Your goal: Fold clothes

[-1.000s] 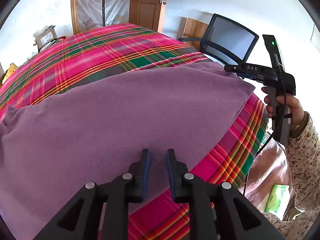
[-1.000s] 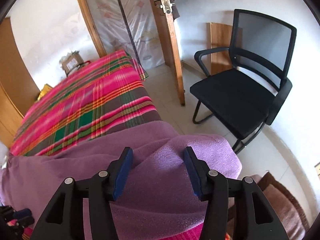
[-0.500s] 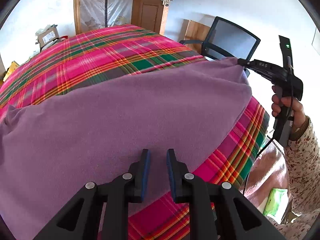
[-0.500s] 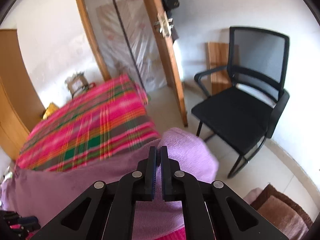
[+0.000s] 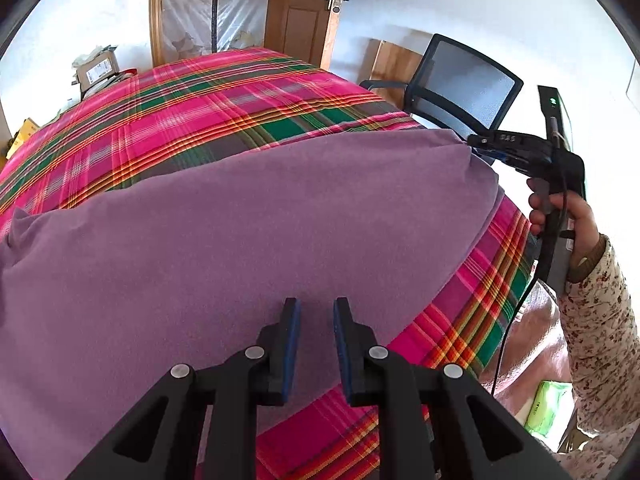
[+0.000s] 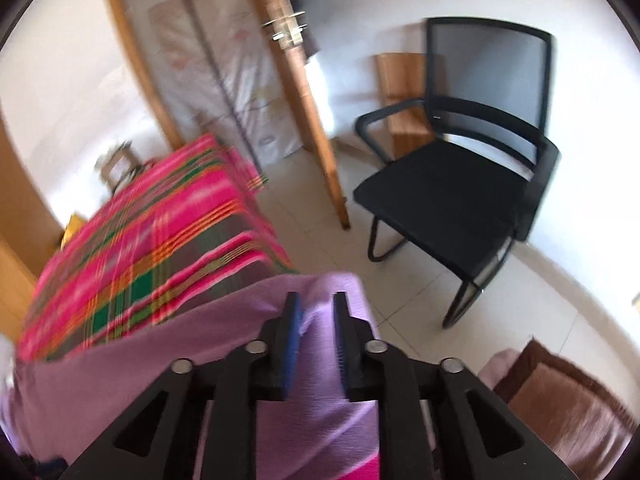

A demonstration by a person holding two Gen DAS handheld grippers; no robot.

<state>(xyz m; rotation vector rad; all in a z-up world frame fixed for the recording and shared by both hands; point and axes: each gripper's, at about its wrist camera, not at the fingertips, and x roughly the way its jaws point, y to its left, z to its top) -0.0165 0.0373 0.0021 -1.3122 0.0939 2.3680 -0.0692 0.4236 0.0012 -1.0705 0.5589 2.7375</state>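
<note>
A purple garment [image 5: 248, 232] lies spread flat on the plaid bed cover [image 5: 224, 104]. My left gripper [image 5: 314, 312] hovers over its near edge, jaws a little apart, holding nothing. My right gripper [image 5: 476, 142] is at the garment's far right corner by the bed edge. In the right wrist view the right gripper [image 6: 316, 308] has its jaws a little apart over that purple corner [image 6: 320, 288]; the cloth lies under and between the pads, not clamped.
A black mesh office chair [image 6: 472, 184] stands on the tiled floor right of the bed. A wooden door [image 5: 308, 12] is behind it. Brown folded cloth [image 6: 560, 396] and a green packet [image 5: 548, 408] lie low at the right. Boxes [image 5: 96, 72] sit beyond the bed.
The right gripper shut on the purple corner, carried it out toward the bed's right edge, and has now opened slightly. The garment lies flatter. The left gripper has barely moved.
</note>
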